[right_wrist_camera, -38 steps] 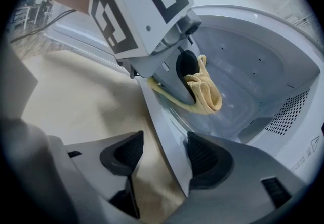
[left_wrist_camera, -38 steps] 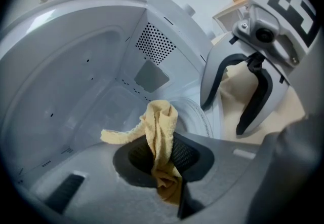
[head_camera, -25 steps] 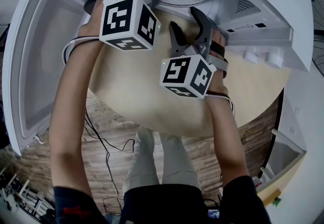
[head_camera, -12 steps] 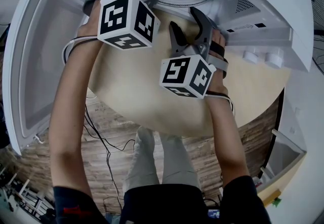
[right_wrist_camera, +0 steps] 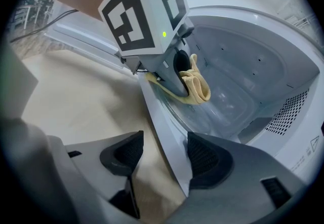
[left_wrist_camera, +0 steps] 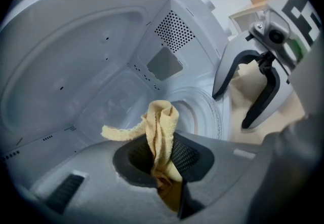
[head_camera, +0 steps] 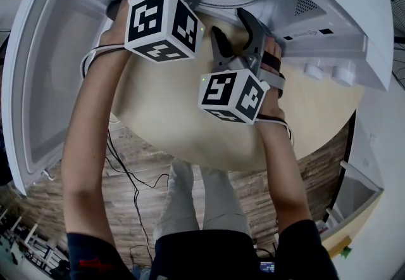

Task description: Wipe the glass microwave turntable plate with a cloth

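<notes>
Left gripper view looks into the cavity of a white microwave oven (left_wrist_camera: 76, 66), and the left tool (left_wrist_camera: 166, 180) has its jaws closed on a crumpled yellow cloth (left_wrist_camera: 160, 126). The cloth's free end sticks up past the jaw tips, with one strip trailing to the left. Just beyond it, on the cavity floor, lies the round clear glass turntable plate (left_wrist_camera: 202, 111), with a perforated vent panel (left_wrist_camera: 174, 30) on the wall behind.

Right gripper view shows the cloth bunched over the near part of the plate, but whether it presses on the glass cannot be told. The right tool (right_wrist_camera: 162, 153) has its jaws apart. The white lower front edge of the oven opening runs between them, and it is unclear whether either pad touches it.

Head view shows both tools side by side at the oven mouth, the left one reaching further in. The oven's white door (head_camera: 50, 82) stands swung open at the left. The oven sits on a round beige table (head_camera: 171, 120), with a wood-plank floor (head_camera: 142, 168) below.
</notes>
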Demonstrator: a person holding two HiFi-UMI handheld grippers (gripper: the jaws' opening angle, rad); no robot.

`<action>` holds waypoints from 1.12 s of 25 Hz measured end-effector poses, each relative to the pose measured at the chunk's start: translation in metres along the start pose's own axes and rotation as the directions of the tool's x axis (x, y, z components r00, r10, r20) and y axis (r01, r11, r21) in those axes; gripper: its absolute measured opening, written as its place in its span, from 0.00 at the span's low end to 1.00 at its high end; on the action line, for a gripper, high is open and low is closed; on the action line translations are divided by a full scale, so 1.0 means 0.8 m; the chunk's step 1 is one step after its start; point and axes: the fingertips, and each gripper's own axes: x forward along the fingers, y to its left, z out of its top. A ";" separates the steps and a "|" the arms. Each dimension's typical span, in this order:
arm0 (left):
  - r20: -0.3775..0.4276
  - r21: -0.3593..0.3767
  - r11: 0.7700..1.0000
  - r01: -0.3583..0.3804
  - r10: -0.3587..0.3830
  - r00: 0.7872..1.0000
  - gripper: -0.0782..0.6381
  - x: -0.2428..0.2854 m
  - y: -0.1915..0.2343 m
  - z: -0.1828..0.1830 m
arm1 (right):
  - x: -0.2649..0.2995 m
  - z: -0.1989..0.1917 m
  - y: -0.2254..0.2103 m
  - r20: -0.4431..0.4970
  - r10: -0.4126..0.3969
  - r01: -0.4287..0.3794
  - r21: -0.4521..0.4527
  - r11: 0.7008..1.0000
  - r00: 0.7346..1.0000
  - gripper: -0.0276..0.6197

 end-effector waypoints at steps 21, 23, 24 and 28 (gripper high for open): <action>0.108 -0.056 0.988 0.145 -0.139 0.984 0.19 0.026 -0.031 0.063 | 0.000 0.000 0.000 0.001 -0.003 0.003 -0.003 1.000 1.000 0.43; 0.112 -0.042 0.987 0.156 -0.150 0.982 0.19 0.028 -0.033 0.066 | 0.000 0.000 0.000 0.001 -0.002 0.002 -0.003 1.000 1.000 0.43; 0.114 -0.035 0.987 0.158 -0.154 0.982 0.19 0.029 -0.033 0.068 | 0.000 0.000 0.000 0.001 -0.002 0.002 -0.003 1.000 1.000 0.43; 0.116 -0.028 0.987 0.156 -0.152 0.982 0.19 0.031 -0.034 0.069 | 0.000 -0.001 0.000 0.001 0.001 -0.001 -0.002 1.000 1.000 0.43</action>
